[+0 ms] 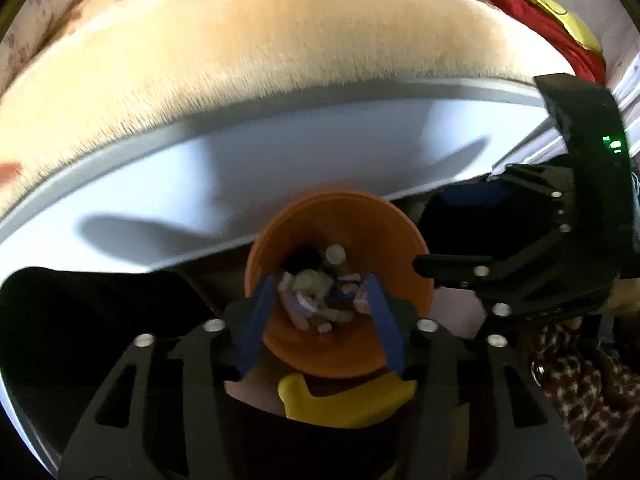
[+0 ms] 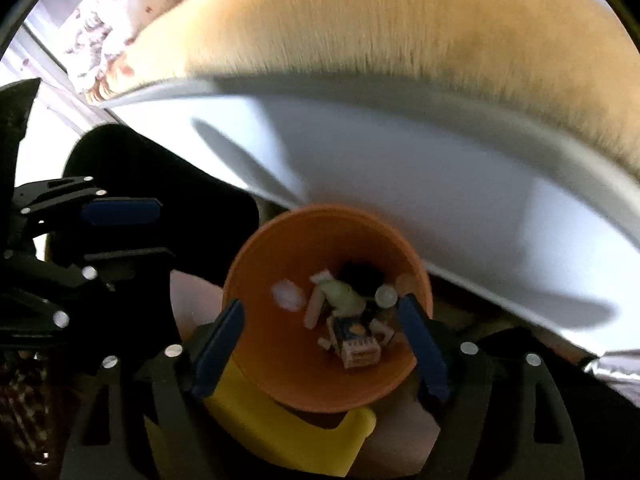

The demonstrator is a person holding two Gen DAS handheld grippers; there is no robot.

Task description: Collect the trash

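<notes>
Now both grippers hang over the orange bin (image 1: 340,240), its trash (image 2: 344,320) lying below and between their jaws. Left gripper (image 1: 320,320) and right gripper (image 2: 320,344) stand open, empty: the drop looks done, so next comes fetching more.

Smooth orange plastic bin (image 1: 396,232), matt white table (image 1: 280,160), fuzzy tan cloth (image 1: 260,40)
</notes>
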